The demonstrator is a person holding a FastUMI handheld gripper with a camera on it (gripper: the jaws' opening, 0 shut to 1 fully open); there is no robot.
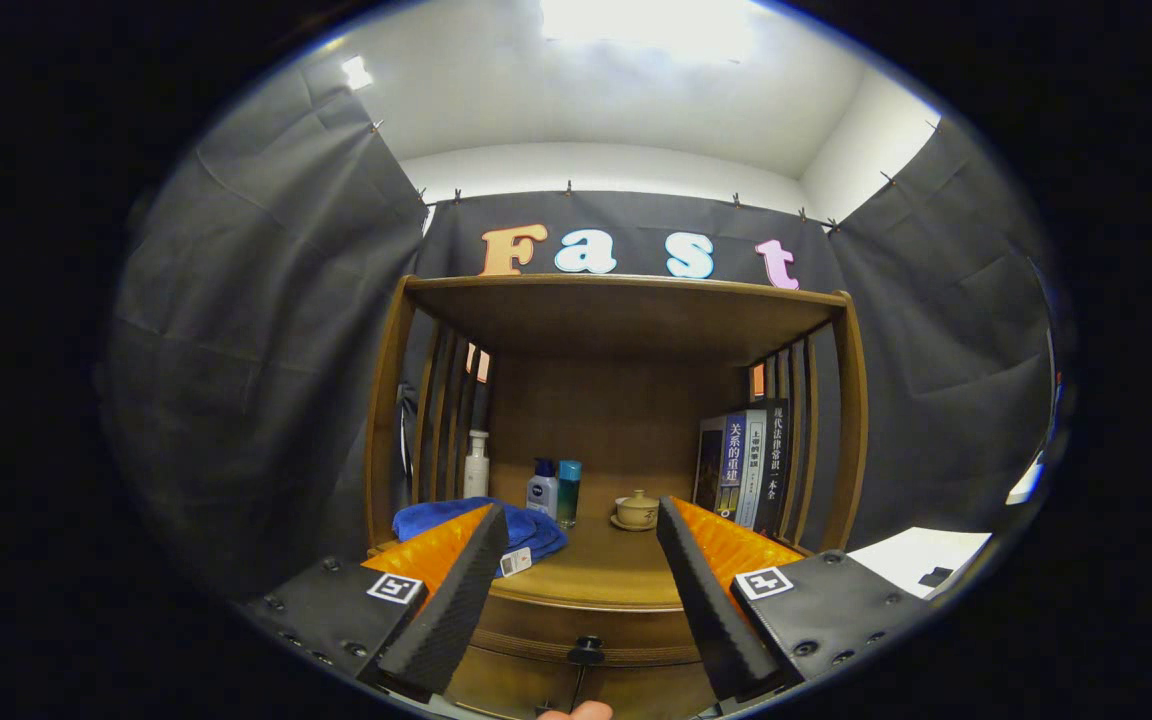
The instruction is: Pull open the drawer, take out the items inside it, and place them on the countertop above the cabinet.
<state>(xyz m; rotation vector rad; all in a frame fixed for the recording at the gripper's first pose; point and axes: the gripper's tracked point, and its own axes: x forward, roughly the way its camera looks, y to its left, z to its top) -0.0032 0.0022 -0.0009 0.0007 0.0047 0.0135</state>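
Wooden countertop (606, 575) beyond the spread, empty fingers (456, 590) carries: blue cloth (476, 525) by the left finger, white bottle (477, 464), two small bottles (554, 490), lidded teacup (637, 510), upright books (744, 468) past the right finger.

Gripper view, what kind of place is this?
Likely a mock home corner in a cloth-walled booth: a wooden shelf cabinet holding upright books, toiletry bottles and a folded blue towel. The open gripper holds nothing.
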